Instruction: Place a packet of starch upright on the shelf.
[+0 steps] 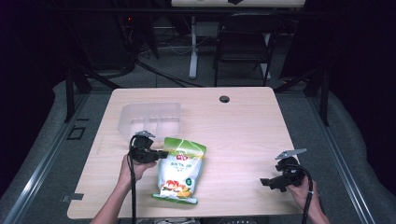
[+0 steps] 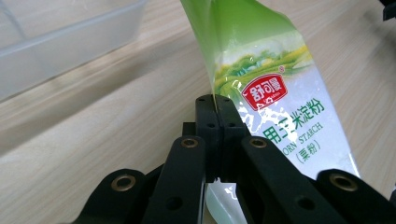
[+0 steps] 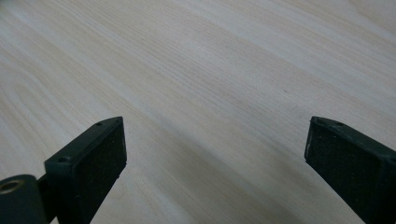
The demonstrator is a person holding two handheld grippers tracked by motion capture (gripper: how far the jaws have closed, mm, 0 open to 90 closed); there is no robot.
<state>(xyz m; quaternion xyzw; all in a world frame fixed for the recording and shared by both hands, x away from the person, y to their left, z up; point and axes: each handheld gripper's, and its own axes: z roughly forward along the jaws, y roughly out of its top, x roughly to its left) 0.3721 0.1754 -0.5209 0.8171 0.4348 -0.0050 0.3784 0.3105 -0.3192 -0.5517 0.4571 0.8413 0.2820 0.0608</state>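
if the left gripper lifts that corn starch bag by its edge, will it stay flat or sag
Probably sag: the left gripper pinches only the thin film edge of the corn starch bag, which already bends there. The powder would likely slump to the low end. The glossy film may slip between the jaws.

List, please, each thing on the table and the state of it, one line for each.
Starch bag: lying on the table, its upper left edge pinched by the left claw.
Plastic bin: upright, open on top, looks empty.
Left claw: shut on the bag's edge.
Right claw: open, above bare table, holding nothing.
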